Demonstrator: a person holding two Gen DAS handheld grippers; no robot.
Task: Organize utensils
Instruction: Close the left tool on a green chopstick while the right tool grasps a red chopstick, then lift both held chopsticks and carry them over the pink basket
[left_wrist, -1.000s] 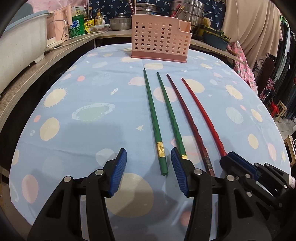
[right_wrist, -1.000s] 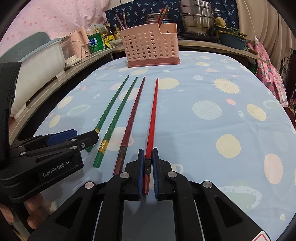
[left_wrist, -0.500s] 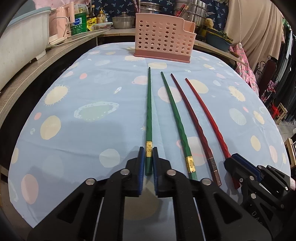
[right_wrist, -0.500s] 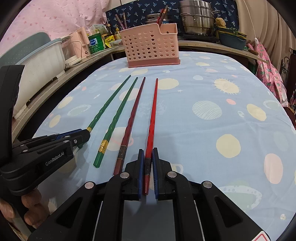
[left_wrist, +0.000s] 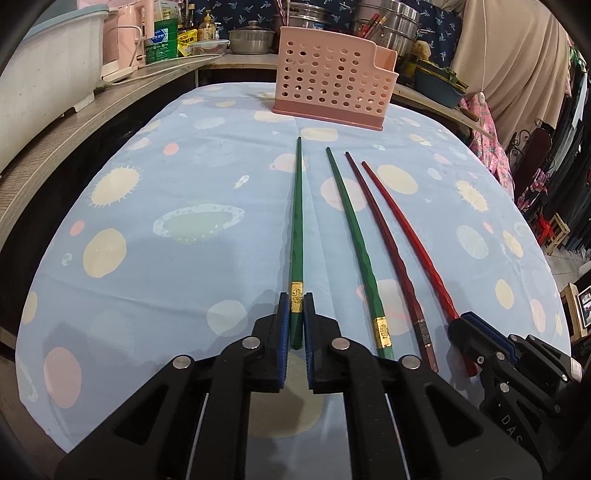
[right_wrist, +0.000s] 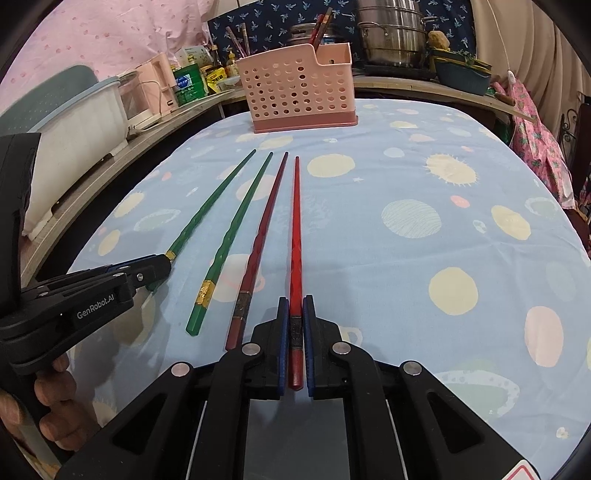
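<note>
Several long chopsticks lie side by side on the blue tablecloth (left_wrist: 147, 258). My left gripper (left_wrist: 296, 306) is shut on the thick end of the leftmost green chopstick (left_wrist: 297, 221). The second green chopstick (left_wrist: 354, 240) and the dark red chopstick (left_wrist: 388, 240) lie free beside it. My right gripper (right_wrist: 295, 314) is shut on the thick end of the bright red chopstick (right_wrist: 296, 221). A pink perforated utensil basket (left_wrist: 332, 81) stands upright at the far end of the table; it also shows in the right wrist view (right_wrist: 299, 92).
A wooden counter (left_wrist: 55, 147) with a white tub, jars and pots runs along the left and back. Steel pots (right_wrist: 391, 33) stand behind the basket. Clothes and stools are off the table's right edge.
My left gripper moved left over the leftmost green chopstick and shut on its thick end, shifting that chopstick away from its pair. My right gripper stayed shut on the bright red chopstick.
</note>
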